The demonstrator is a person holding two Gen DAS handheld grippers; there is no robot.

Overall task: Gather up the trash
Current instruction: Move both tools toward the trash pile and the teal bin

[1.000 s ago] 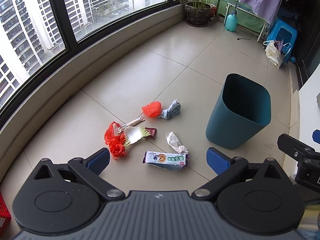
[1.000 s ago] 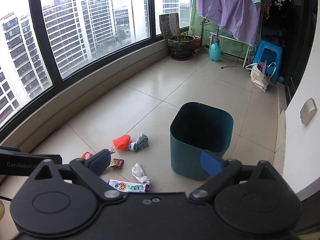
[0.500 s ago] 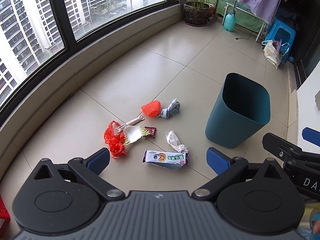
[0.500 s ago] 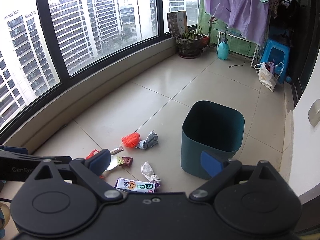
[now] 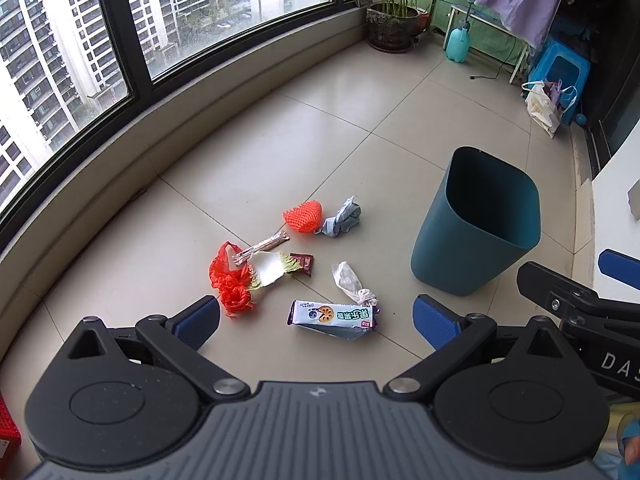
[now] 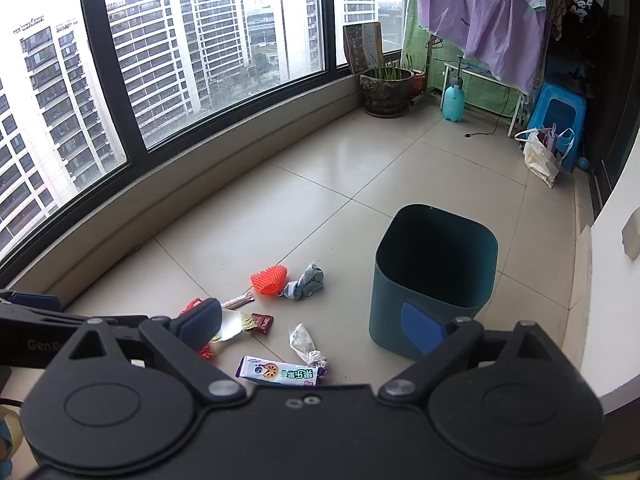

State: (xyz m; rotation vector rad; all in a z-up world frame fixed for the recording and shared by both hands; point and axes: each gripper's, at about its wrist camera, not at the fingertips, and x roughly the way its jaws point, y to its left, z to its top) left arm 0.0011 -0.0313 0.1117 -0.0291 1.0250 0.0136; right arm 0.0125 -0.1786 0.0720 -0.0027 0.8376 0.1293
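Several pieces of trash lie on the tiled floor left of a dark teal bin (image 5: 476, 224) (image 6: 434, 280). Nearest me is a snack wrapper (image 5: 334, 315) (image 6: 280, 374), with a crumpled white plastic bag (image 5: 352, 280) (image 6: 306, 344) behind it. Further left lie a red plastic bag (image 5: 230, 280), a white cup lid (image 5: 268, 268) and a small brown wrapper (image 5: 302, 262) (image 6: 262, 323). Beyond them sit an orange foam net (image 5: 303, 217) (image 6: 270, 279), a grey crumpled paper (image 5: 343, 222) (image 6: 306, 282) and a long stick wrapper (image 5: 264, 245). My left gripper (image 5: 316, 318) is open above the floor. My right gripper (image 6: 312, 324) is open too, holding nothing.
A curved window wall (image 5: 120, 80) with a low ledge runs along the left. At the far end stand a plant pot (image 6: 386, 88), a teal spray bottle (image 6: 454, 102), a blue stool (image 6: 556, 116) and a white bag (image 6: 540, 156). A white wall (image 6: 616, 280) closes the right side.
The right gripper has moved forward and rightward, so the bin and trash sit further right in its view. In the left view the right gripper reaches further in from the right.
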